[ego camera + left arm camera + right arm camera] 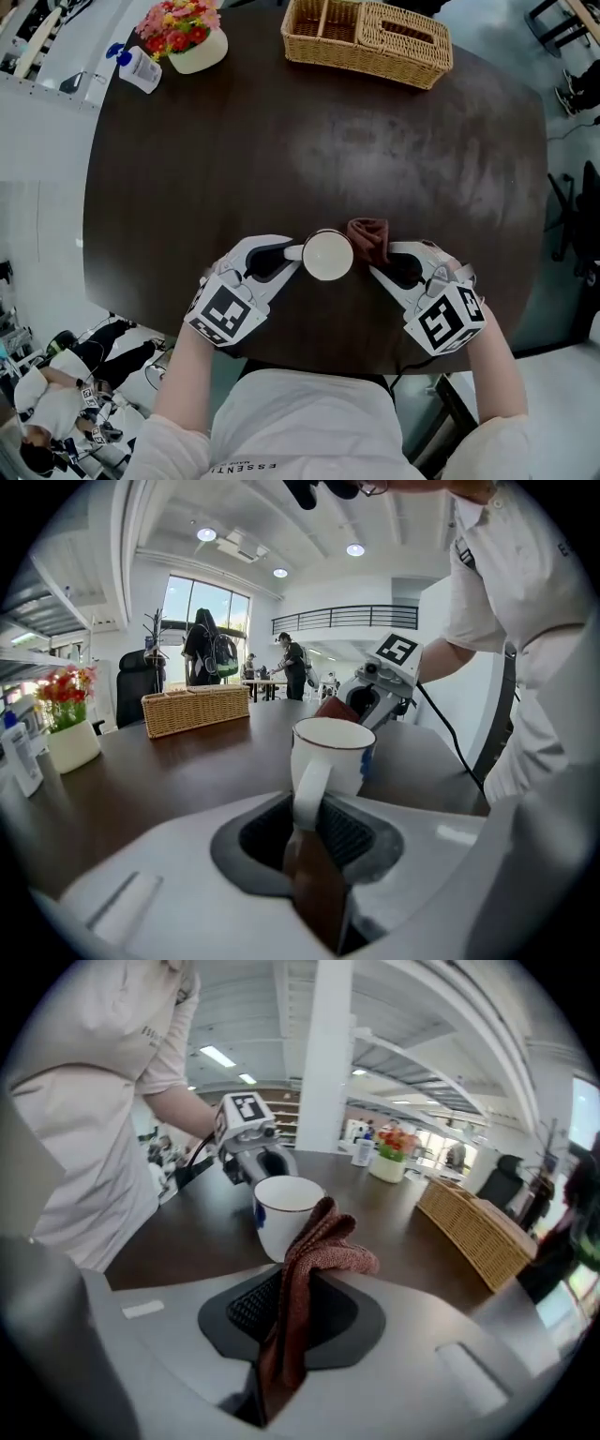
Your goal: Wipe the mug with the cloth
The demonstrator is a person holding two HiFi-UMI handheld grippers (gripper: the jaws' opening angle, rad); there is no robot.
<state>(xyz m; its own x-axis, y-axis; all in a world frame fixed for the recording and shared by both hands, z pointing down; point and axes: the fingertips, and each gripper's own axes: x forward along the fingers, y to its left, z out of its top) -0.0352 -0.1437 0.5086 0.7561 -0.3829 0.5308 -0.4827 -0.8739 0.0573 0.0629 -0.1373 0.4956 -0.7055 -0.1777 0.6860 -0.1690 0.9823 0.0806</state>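
Your round white mug (327, 255) looks smooth and shiny, like china. Your red-brown cloth (369, 238) is soft, fuzzy and rough. The dark brown wooden table (281, 141) has a dull shine with smudges. At the top of the frame, the tan basket (375, 66) is woven and bumpy.

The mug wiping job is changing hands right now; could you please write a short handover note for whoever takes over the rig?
The left gripper is shut on the handle of the mug, which is upright near the front edge of the table.
The right gripper is shut on the cloth, bunched right beside the mug's side; contact can't be confirmed.
Done: both things are gripped, and the cloth is at the mug.
Left: rub the cloth over the mug. How much is already wiped can't be told.
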